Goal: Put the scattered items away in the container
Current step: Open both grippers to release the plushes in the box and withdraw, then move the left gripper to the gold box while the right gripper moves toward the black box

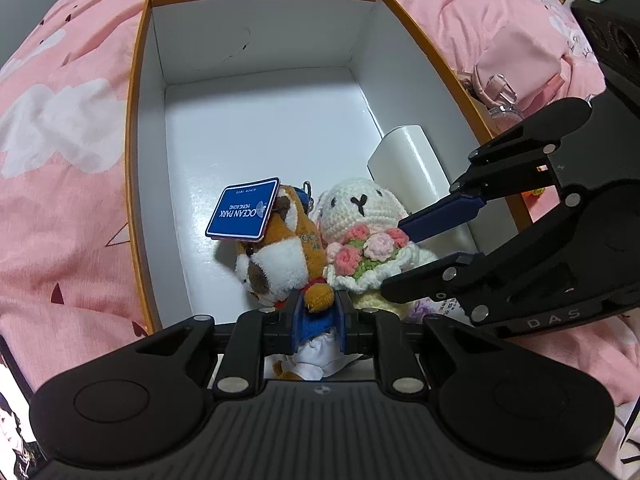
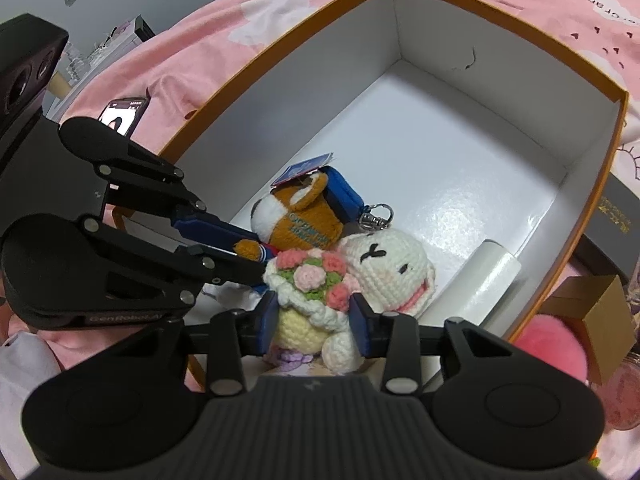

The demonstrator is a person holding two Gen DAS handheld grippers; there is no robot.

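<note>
Your left gripper (image 1: pixel 318 322) pinches the fox (image 1: pixel 280 256); your right gripper (image 2: pixel 316 326) seemingly clamps the bunny (image 2: pixel 340 276), both over the box (image 1: pixel 138 120).

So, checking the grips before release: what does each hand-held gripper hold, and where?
Left hand-held gripper: brown plush, by its blue-clothed body. Right hand-held gripper: crochet bunny, by its lower body.
</note>
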